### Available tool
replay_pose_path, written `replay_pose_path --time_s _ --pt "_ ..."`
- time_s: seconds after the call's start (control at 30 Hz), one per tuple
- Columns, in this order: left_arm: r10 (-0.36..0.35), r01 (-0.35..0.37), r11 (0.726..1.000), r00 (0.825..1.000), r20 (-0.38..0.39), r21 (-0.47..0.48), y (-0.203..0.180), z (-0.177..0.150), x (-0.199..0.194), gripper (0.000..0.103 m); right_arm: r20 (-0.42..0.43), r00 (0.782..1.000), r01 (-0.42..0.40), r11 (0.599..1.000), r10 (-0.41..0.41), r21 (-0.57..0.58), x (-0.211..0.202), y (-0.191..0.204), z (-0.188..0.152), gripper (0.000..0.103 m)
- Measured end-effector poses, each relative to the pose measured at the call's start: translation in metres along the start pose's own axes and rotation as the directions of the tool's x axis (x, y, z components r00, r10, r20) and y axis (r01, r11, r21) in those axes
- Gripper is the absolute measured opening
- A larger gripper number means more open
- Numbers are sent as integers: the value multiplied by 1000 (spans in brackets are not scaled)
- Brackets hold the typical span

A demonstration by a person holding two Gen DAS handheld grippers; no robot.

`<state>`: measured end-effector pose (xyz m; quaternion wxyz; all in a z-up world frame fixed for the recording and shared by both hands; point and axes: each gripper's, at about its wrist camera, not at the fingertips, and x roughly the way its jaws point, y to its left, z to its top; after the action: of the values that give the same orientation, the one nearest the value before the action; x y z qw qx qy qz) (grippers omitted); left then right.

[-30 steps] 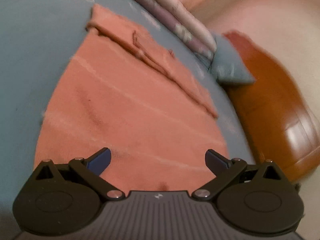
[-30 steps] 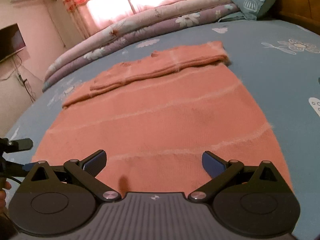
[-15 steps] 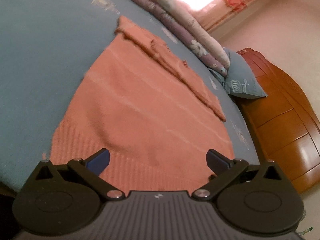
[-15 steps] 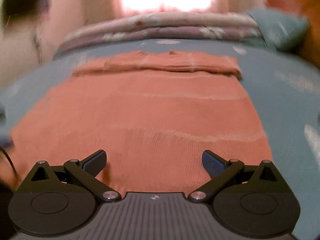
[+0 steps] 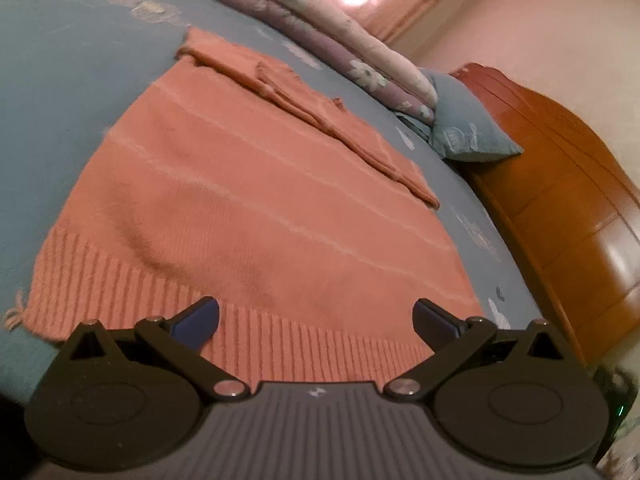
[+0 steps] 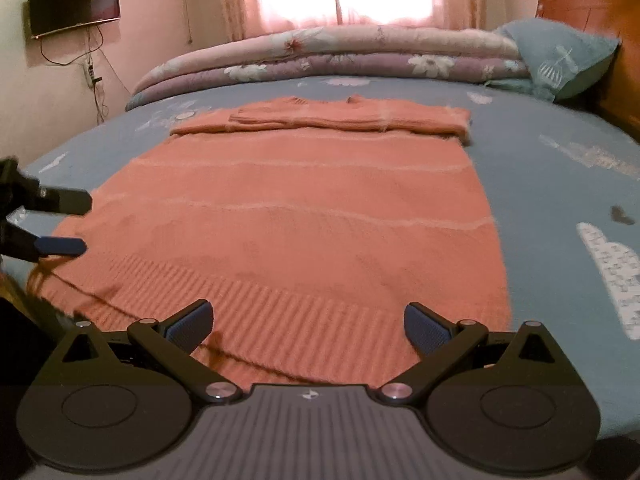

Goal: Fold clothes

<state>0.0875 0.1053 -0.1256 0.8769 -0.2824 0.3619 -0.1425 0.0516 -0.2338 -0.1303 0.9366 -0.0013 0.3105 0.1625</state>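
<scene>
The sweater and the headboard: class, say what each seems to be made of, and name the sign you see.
Sweater: knitted yarn, probably wool or acrylic, matt and slightly fuzzy; the ribbed hem and a loose thread at its corner show the knit. Headboard: wood, or possibly wood veneer, with a glossy varnish; it is orange-brown with panel lines and bright reflections.

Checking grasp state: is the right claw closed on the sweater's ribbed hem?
No, the right claw is open, its fingers spread above the sweater hem.

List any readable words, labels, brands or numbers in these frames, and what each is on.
No readable text in either view.
Left gripper body: a small pale logo mark, no letters.
Right gripper body: the same mark, no letters.
Pillow: a pale printed motif, no words.
Sheet: pale prints, blurred, no letters legible.
</scene>
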Motion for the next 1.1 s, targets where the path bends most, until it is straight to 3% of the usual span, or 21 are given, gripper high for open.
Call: replay_pose_path --time_s 0.1,0.27,0.4,0.57,0.63,0.67,0.73,0.8,0.87,0.9,1.0,1.1 --pt "-7 3 998 997 71 56 -11 6 -21 102 79 997 25 999 -28 38 -26 -16 1 103" --pt "69 -100 975 985 159 198 -30 16 -49 102 137 983 88 975 -118 206 -62 -61 13 103" --pt "100 -155 948 974 202 279 -42 15 -61 102 147 980 75 936 -132 343 -76 -90 16 103" --pt "150 -222 926 959 240 305 -49 17 -68 102 128 991 -22 897 -39 441 -68 -97 14 103" --pt "127 -182 944 970 208 275 -47 21 -69 102 126 991 -88 880 33 467 -61 -95 12 103" --pt "126 -180 940 972 197 289 -50 19 -67 102 128 990 -116 878 63 465 -56 -89 13 103" --pt "126 -177 932 977 175 317 -55 15 -63 102 113 991 -115 905 74 409 -50 -72 17 103" --pt "152 -206 883 976 157 422 -67 4 -53 102 85 995 -67 957 45 283 -44 -49 23 103" --pt "158 -219 809 975 157 545 -80 -10 -42 102 75 997 -45 986 33 163 -43 -27 27 103" --pt "158 -222 768 975 159 601 -85 -17 -38 102 71 997 -46 993 38 108 -42 -18 30 103" --pt "141 -193 602 981 135 775 -102 -39 -27 102 59 996 -66 998 66 6 -42 -1 33 103" --pt "168 -140 504 984 63 852 -109 -53 -17 102 23 995 -95 994 96 -49 -39 9 36 103"
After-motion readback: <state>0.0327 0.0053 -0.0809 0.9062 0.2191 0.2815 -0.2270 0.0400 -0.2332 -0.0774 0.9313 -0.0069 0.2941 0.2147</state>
